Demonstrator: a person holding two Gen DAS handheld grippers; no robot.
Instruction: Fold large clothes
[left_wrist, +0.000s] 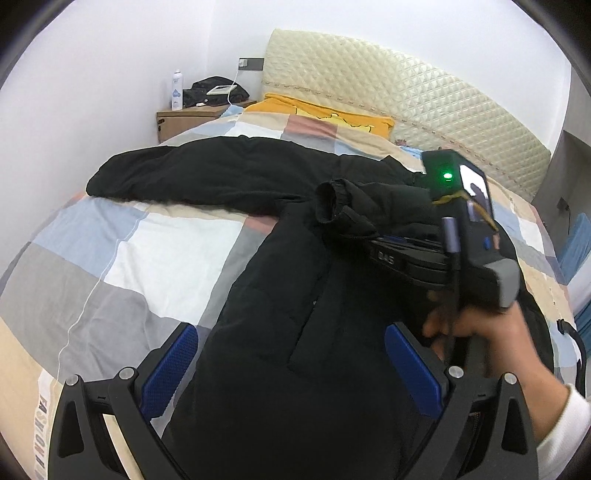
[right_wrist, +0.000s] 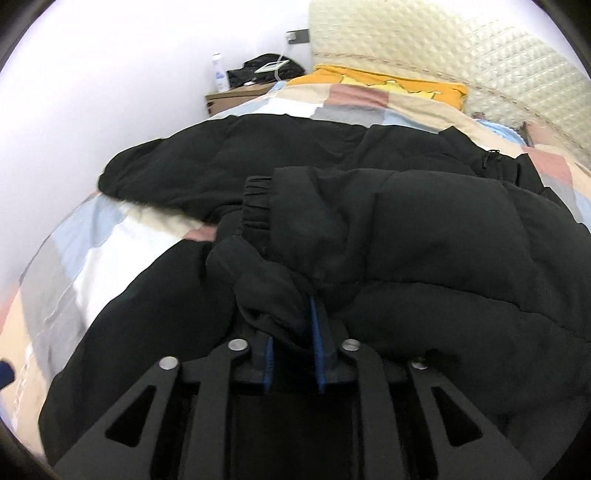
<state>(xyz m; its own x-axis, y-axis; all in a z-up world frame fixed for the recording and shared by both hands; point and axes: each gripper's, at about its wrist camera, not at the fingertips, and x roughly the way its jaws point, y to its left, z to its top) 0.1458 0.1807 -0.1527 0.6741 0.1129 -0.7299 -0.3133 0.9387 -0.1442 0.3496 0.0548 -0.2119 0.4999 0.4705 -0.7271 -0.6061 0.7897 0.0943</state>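
Observation:
A large black puffer jacket (left_wrist: 288, 302) lies spread on the bed, one sleeve (left_wrist: 177, 173) stretched out to the left. My left gripper (left_wrist: 291, 365) is open and hovers over the jacket's body, holding nothing. My right gripper (right_wrist: 293, 332) is shut on the cuff end of the other sleeve (right_wrist: 269, 288) and holds it over the jacket's body (right_wrist: 443, 240). In the left wrist view the right gripper's body (left_wrist: 461, 236) and the hand holding it show at the right, with the sleeve cuff (left_wrist: 336, 199) bunched in front of it.
The bed has a patchwork quilt (left_wrist: 110, 258), a yellow pillow (left_wrist: 332, 114) and a cream quilted headboard (left_wrist: 406, 88). A wooden nightstand (left_wrist: 184, 118) with a spray bottle (left_wrist: 177, 90) and a dark bag stands by the wall at the far left.

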